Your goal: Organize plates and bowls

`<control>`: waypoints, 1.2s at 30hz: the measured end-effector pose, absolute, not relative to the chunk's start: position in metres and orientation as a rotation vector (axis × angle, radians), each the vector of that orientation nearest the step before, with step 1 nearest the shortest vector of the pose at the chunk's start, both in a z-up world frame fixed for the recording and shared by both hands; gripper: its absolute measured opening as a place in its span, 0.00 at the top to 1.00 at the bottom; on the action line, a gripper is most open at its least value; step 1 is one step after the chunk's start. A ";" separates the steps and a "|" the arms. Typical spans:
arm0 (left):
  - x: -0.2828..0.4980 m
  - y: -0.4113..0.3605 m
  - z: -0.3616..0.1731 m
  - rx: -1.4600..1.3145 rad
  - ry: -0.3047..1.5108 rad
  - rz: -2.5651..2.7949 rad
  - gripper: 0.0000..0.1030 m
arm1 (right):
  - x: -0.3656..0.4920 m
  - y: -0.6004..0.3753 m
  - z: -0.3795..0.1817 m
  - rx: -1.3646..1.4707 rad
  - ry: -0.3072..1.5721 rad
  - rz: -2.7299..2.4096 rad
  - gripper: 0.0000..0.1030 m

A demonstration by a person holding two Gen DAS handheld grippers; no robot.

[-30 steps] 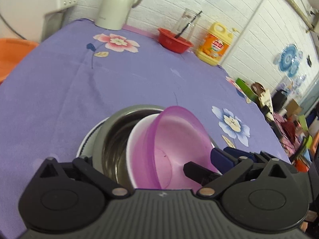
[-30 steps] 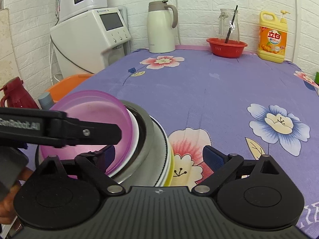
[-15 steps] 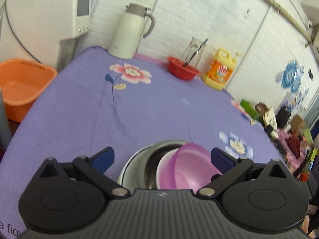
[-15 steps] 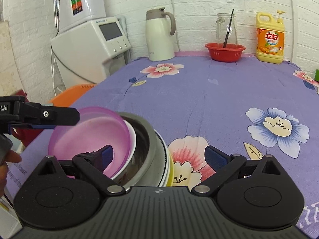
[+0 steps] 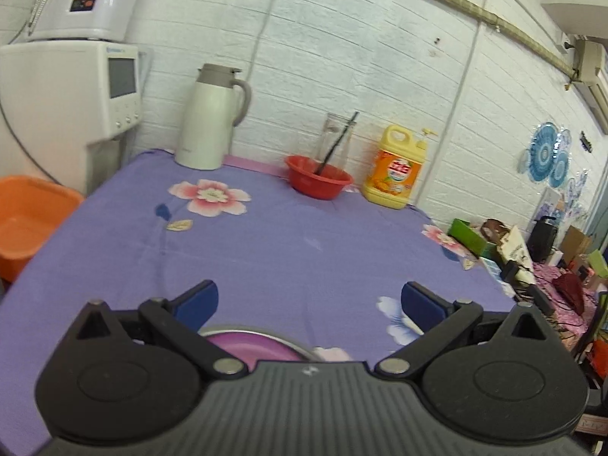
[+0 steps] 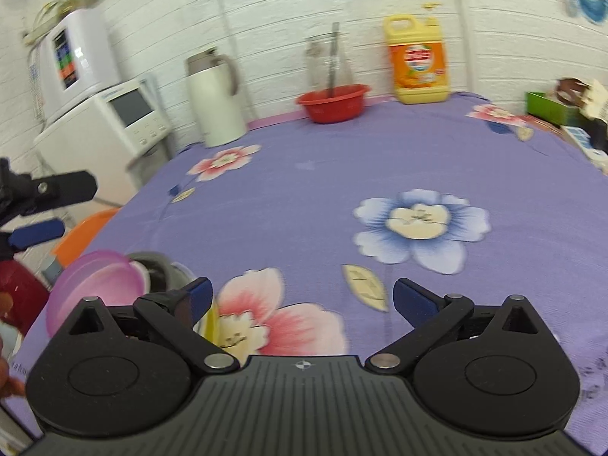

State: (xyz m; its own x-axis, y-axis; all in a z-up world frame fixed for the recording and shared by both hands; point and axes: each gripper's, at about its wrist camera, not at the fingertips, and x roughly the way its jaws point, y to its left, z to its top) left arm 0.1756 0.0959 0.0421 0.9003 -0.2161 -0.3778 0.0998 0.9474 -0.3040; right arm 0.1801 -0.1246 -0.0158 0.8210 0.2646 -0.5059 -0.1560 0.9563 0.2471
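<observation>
Bowls sit nested at the near left corner of the purple tablecloth (image 6: 342, 174): a pink bowl (image 6: 95, 285) tilted inside a steel bowl (image 6: 159, 266). Left gripper (image 5: 307, 298) hangs just over that stack, fingers apart and empty; right gripper (image 6: 300, 296), also spread and empty, lies beside the stack's right, so the left is nearer.

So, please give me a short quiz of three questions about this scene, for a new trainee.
1. True or false: the left claw holds the pink bowl.
2. What stands between the white jug and the yellow bottle? A) red bowl B) orange tub C) green box
3. Fill in: the pink bowl sits in a ____ bowl.

Key:
1. False; both claws are open and empty, the right claw too.
2. A, the red bowl.
3. Metal; the metal bowl is under it.
</observation>
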 end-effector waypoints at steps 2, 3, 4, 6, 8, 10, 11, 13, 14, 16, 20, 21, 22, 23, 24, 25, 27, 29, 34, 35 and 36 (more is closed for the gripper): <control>0.177 0.079 0.043 -0.286 0.422 -0.189 0.01 | 0.178 -0.141 -0.013 0.259 0.565 0.159 0.00; 0.178 0.070 0.044 -0.280 0.421 -0.201 0.01 | 0.177 -0.149 -0.012 0.291 0.562 0.136 0.00; 0.180 0.062 0.045 -0.278 0.421 -0.213 0.01 | 0.176 -0.158 -0.012 0.320 0.557 0.122 0.00; 0.181 0.047 0.044 -0.288 0.418 -0.237 0.01 | 0.175 -0.172 -0.011 0.334 0.535 0.107 0.00; 0.180 0.029 0.042 -0.296 0.385 -0.240 0.01 | 0.175 -0.182 -0.009 0.301 0.495 0.057 0.00; 0.180 0.011 0.036 -0.299 0.363 -0.214 0.01 | 0.175 -0.192 -0.013 0.282 0.441 -0.004 0.00; 0.181 0.001 0.032 -0.296 0.375 -0.212 0.01 | 0.176 -0.198 -0.016 0.281 0.422 -0.050 0.00; 0.183 -0.018 0.025 -0.250 0.438 -0.239 0.01 | 0.178 -0.207 -0.024 0.277 0.428 -0.117 0.00; 0.183 -0.025 0.023 -0.226 0.451 -0.251 0.01 | 0.179 -0.211 -0.028 0.271 0.445 -0.114 0.00; 0.177 -0.033 0.019 -0.198 0.451 -0.250 0.01 | 0.173 -0.218 -0.030 0.267 0.450 -0.112 0.00; 0.166 -0.037 0.018 -0.176 0.443 -0.255 0.01 | 0.160 -0.228 -0.030 0.276 0.432 -0.142 0.00; 0.163 -0.036 0.018 -0.170 0.442 -0.249 0.01 | 0.158 -0.231 -0.029 0.283 0.435 -0.147 0.00; 0.159 -0.037 0.018 -0.162 0.442 -0.244 0.01 | 0.155 -0.232 -0.029 0.289 0.435 -0.153 0.00; 0.156 -0.037 0.019 -0.157 0.442 -0.239 0.01 | 0.153 -0.233 -0.028 0.291 0.431 -0.156 0.00; 0.152 -0.036 0.019 -0.156 0.441 -0.237 0.01 | 0.151 -0.233 -0.027 0.290 0.425 -0.157 0.00; 0.148 -0.036 0.020 -0.152 0.440 -0.238 0.01 | 0.148 -0.233 -0.025 0.287 0.418 -0.161 0.00; 0.140 -0.036 0.021 -0.140 0.435 -0.239 0.01 | 0.140 -0.231 -0.021 0.274 0.400 -0.161 0.00; 0.129 -0.037 0.022 -0.125 0.426 -0.239 0.01 | 0.131 -0.229 -0.017 0.262 0.383 -0.153 0.00; 0.101 -0.035 0.019 -0.104 0.414 -0.226 0.01 | 0.105 -0.224 -0.010 0.252 0.346 -0.137 0.00; 0.094 -0.033 0.019 -0.104 0.407 -0.221 0.01 | 0.100 -0.223 -0.009 0.248 0.341 -0.133 0.00; 0.088 -0.032 0.018 -0.098 0.399 -0.213 0.01 | 0.095 -0.223 -0.009 0.247 0.335 -0.130 0.00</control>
State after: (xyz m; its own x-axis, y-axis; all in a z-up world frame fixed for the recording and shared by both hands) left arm 0.0884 -0.0317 0.0184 0.8994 -0.2250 -0.3748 0.1865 0.9729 -0.1366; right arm 0.0949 -0.2226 -0.0088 0.9364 -0.0850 -0.3406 0.1667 0.9616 0.2182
